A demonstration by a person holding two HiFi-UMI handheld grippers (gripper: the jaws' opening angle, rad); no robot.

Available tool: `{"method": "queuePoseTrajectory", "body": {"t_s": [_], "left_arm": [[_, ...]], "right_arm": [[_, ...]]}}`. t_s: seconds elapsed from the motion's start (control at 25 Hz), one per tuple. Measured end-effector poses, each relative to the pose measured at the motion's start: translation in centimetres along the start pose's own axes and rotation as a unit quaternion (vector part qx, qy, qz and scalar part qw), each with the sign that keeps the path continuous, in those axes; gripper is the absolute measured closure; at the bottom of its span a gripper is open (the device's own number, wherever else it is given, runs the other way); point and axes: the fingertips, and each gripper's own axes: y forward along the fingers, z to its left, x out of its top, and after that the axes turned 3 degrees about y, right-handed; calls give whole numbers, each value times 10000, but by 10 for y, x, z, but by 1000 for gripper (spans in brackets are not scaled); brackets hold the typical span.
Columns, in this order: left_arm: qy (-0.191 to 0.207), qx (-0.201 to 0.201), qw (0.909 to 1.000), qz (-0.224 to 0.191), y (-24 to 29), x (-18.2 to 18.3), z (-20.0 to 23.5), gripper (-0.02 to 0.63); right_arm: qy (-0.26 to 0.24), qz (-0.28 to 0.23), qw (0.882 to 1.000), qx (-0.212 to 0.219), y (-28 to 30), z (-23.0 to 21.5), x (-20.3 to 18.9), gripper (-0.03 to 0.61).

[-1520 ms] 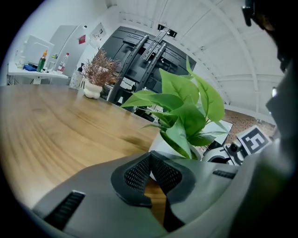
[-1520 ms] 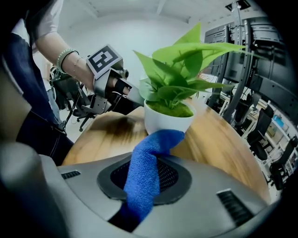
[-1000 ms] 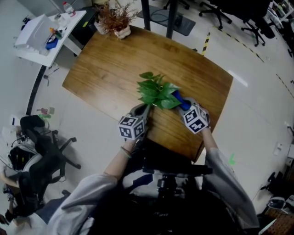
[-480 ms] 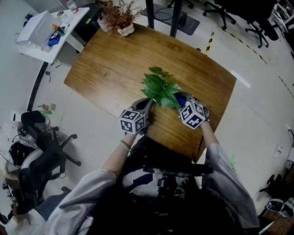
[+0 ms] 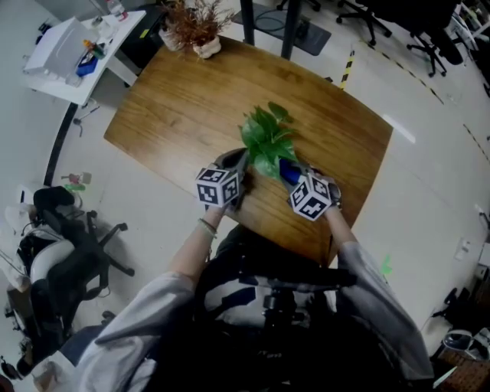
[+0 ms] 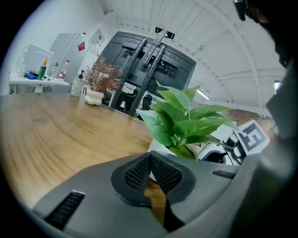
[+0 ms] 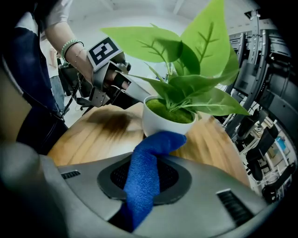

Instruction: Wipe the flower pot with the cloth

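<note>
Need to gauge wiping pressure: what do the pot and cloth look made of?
The flower pot is smooth, white and slightly shiny: glazed ceramic or plastic, can't tell which. The cloth is blue with a fuzzy, nubbly pile, likely microfibre.

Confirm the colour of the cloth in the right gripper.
Plain blue. The cloth shows best in the right gripper view, against the white pot.

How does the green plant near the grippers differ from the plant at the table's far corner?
The green plant has broad green leaves; the far plant has thin reddish-brown twigs. The green plant stands by the table's near edge; the far plant sits at a far corner. A blue cloth lies against the green plant's pot; nothing touches the far plant. Both stand upright in white pots.
</note>
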Motion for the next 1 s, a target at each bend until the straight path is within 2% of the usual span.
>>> {"method": "queuePoseTrajectory", "body": {"t_s": [0.12,0.24,0.52,0.64,0.8,1.0], "left_arm": [[16,-13,10000,75,3,-3,1,611],[-8,-4,9999,105,0,-6,1,611],[-583,72,9982,-152,-16,-15,-14,611],[-678,48,9975,-175,-18,-18,-24,611],[-650,4,9977,-199,-13,-14,-27,611],[-537,27,9984,-188,-9,-7,-15,611]], "right_arm": [[101,18,9999,55,5,5,-5,497],[414,-3,9991,1,3,1,-14,497],[1065,-236,9925,-556,-21,-38,-21,497],[850,-361,9935,-660,-24,-55,-8,498],[423,-501,9965,-510,-20,-63,14,497],[38,-291,9991,-293,-9,-50,21,497]]}}
